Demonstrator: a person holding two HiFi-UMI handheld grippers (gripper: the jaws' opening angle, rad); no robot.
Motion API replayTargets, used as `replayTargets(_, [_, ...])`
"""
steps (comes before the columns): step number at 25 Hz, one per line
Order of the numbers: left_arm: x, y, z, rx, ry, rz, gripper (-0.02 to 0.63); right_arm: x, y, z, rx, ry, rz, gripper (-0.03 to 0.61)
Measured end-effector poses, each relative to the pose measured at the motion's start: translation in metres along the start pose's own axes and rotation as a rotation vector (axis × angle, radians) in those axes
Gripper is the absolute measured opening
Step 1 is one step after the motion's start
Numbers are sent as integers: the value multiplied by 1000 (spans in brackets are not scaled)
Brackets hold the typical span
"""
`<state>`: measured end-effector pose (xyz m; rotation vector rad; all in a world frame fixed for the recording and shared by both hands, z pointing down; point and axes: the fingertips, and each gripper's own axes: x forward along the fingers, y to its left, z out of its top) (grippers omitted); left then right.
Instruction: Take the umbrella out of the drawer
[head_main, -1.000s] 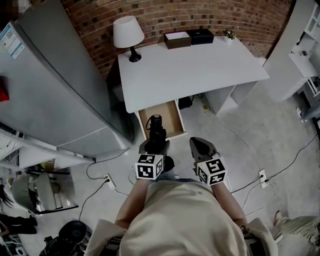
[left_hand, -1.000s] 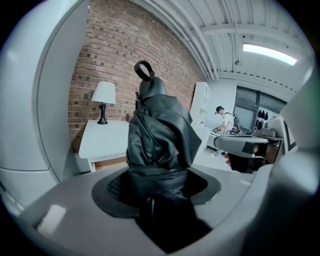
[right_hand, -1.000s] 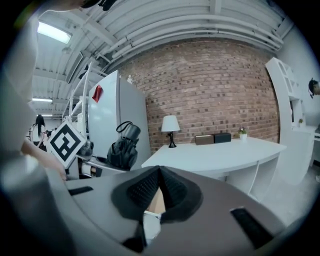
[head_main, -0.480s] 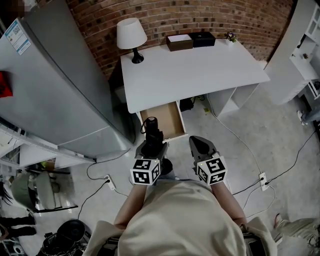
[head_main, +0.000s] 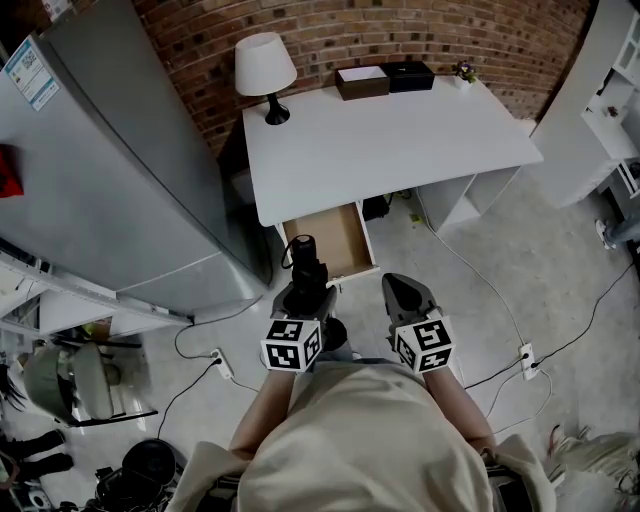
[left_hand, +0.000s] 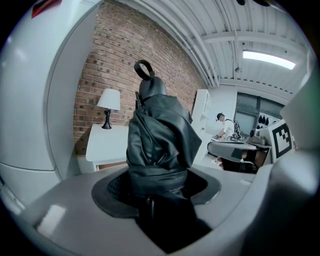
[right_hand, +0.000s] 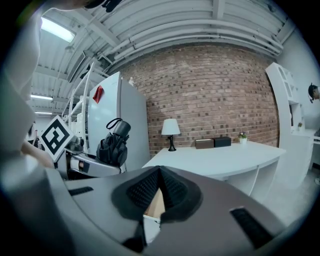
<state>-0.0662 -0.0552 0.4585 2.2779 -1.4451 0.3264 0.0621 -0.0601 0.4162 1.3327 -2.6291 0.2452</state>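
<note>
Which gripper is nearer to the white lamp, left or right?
Left. The left gripper, holding the umbrella, is in front of the desk, almost in line with the lamp; the right gripper, shut and empty, is farther toward the desk's middle.

The umbrella (left_hand: 159, 145) is black, folded short and wrapped into a crumpled bundle, with a strap loop at its far end. It is clamped between the jaws of the left gripper (left_hand: 157, 187) and sticks out past their tips. The drawer (head_main: 335, 237) stands pulled open just beyond that claw, showing its bare wooden bottom.
</note>
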Motion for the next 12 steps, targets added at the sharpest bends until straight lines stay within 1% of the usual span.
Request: replayTargets(12, [-1, 21, -7, -31, 17, 5, 262, 15, 11, 0, 4, 2, 11, 0])
